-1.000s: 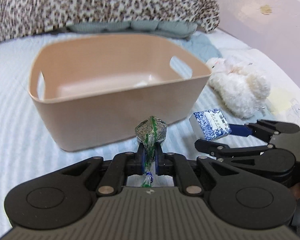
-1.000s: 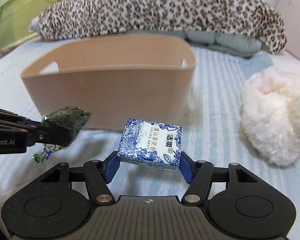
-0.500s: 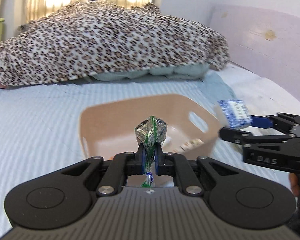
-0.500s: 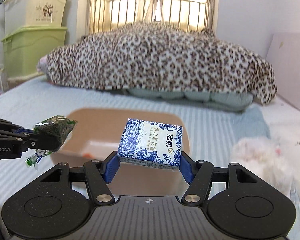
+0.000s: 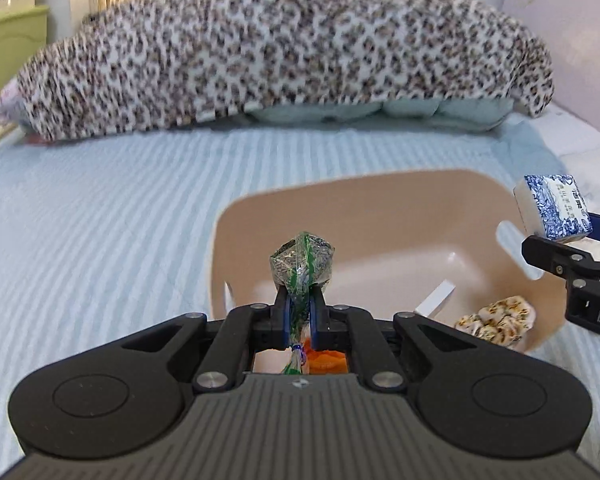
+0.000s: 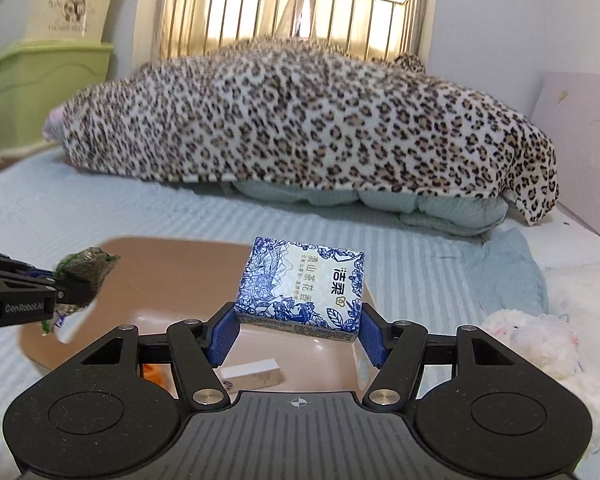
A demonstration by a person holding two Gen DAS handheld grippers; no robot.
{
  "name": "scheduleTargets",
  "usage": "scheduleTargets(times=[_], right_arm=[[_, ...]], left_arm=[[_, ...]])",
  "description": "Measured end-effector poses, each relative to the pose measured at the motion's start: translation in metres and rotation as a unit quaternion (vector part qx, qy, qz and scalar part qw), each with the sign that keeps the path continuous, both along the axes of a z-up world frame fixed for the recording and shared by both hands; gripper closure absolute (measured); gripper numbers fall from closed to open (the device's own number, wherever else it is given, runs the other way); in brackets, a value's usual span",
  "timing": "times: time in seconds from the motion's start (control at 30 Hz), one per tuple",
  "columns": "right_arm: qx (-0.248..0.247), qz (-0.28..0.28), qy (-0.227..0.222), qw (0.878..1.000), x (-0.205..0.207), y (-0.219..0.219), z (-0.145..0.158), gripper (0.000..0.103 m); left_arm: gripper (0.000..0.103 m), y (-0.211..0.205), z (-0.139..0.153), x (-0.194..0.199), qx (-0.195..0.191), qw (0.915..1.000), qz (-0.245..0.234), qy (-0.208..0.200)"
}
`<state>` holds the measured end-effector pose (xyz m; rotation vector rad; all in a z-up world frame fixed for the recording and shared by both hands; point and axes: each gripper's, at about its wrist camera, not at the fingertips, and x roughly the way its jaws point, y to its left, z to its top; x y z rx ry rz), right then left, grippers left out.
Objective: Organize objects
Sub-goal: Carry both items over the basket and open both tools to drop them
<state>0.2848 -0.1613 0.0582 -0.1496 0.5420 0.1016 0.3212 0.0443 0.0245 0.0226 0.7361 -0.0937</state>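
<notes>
Both grippers had risen from beside the bin's near wall to above its open top, loads unreleased.

Left gripper (image 5: 299, 312) was clamped on the crinkly clear-and-green wrapped dark snack packet (image 5: 302, 264), held over the near-left part of the smooth beige plastic bin (image 5: 380, 208). Right gripper (image 6: 298, 336) was clamped on the blue-and-white printed tissue pack (image 6: 302, 288), a soft-edged block, over the bin's right side. Already lying inside: a knobbly puffed-grain cake (image 5: 496, 320), a white rectangular block (image 5: 436, 300) and something orange (image 5: 326, 356), partly hidden. Left to do, apparently: drop both loads; a fluffy white plush toy (image 6: 532, 340) lay on the ribbed pale-blue bedsheet (image 5: 100, 240), right of the bin.
</notes>
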Motion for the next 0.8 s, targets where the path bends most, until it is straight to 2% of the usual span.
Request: scheduleTargets(times=[0.2, 0.37, 0.4, 0.43, 0.5, 0.63, 0.8], right_arm=[[-0.022, 0.004, 0.038, 0.999, 0.026, 0.008, -0.026, 0.043], [-0.018, 0.008, 0.074, 0.997, 0.034, 0.011, -0.037, 0.041], [-0.017, 0.009, 0.077, 0.997, 0.033, 0.011, -0.037, 0.034], [-0.017, 0.009, 0.076, 0.997, 0.031, 0.012, -0.036, 0.035], [-0.015, 0.012, 0.071, 0.997, 0.026, 0.011, -0.031, 0.032], [-0.009, 0.012, 0.055, 0.998, 0.013, 0.007, -0.015, 0.022], [0.008, 0.009, 0.053, 0.999, -0.006, -0.001, 0.003, 0.013]], left_arm=[[0.093, -0.002, -0.024, 0.022, 0.018, 0.9988, -0.011, 0.044], [0.085, -0.008, -0.025, 0.019, 0.038, 0.9977, -0.028, 0.05], [0.069, -0.009, -0.023, 0.017, 0.039, 0.9976, -0.03, 0.05], [0.046, -0.009, -0.02, 0.015, 0.038, 0.9978, -0.029, 0.045], [0.025, -0.008, -0.013, 0.008, 0.026, 0.999, -0.024, 0.026], [0.024, -0.004, 0.001, -0.002, 0.004, 0.9998, -0.009, 0.02], [0.024, -0.006, 0.014, -0.02, 0.011, 0.9998, 0.001, 0.015]])
